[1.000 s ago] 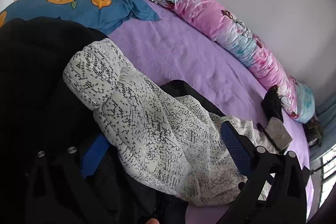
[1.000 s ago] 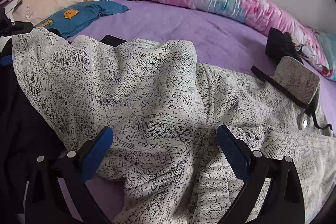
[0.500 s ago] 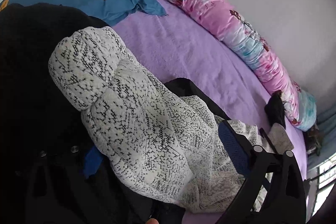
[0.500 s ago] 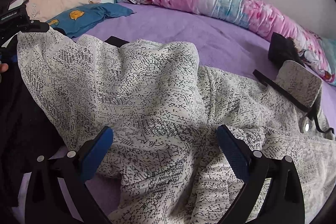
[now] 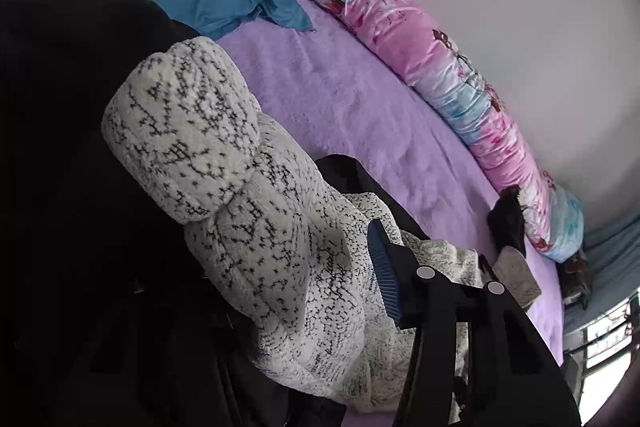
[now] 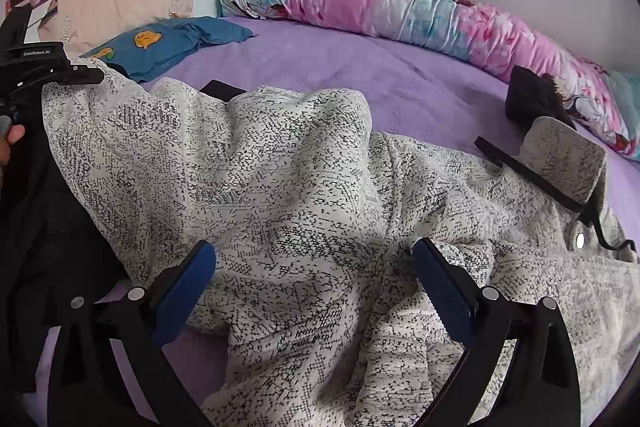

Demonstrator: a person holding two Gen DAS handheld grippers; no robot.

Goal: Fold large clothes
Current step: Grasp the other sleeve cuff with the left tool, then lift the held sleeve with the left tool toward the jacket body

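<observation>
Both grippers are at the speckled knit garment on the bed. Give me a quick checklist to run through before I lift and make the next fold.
1. Left gripper on the knit garment: its jaws have just been closing around the sleeve; only one pad shows, so a firm pinch: cannot tell.
2. Right gripper gripping: not ok, jaws wide open over the fabric.
3. Garment lying flat: not ok, bunched and wrinkled.
4. Black garment clear of the left grip: cannot tell, it lies against the sleeve.
5. Open purple sheet beyond for laying out: ok.
</observation>
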